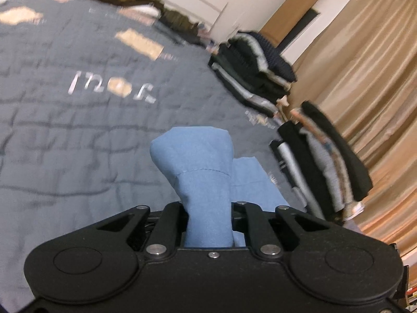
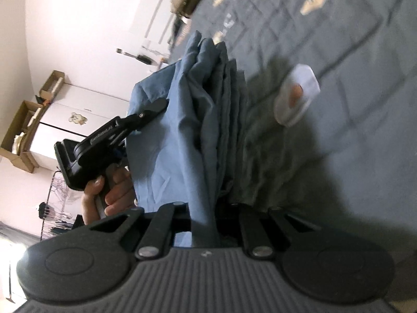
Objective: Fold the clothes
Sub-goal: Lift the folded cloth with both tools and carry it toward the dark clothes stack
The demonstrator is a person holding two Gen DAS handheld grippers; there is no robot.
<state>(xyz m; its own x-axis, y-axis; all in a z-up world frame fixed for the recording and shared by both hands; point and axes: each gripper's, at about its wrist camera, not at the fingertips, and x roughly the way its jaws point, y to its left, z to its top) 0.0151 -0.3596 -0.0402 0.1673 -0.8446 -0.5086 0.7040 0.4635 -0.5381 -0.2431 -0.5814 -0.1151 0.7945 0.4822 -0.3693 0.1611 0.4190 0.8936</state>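
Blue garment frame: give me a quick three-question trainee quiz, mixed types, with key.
1. True or false: both the left gripper and the right gripper are shut on the blue garment.
2. Multiple choice: the folded clothes stacks in the left wrist view sit (A) at the edge of the grey quilt near the tan curtain, (B) on the floor, (C) in a basket.
3. Fill in: the small white object lies on the ____.

Key: 1 true; 2 A; 3 quilt.
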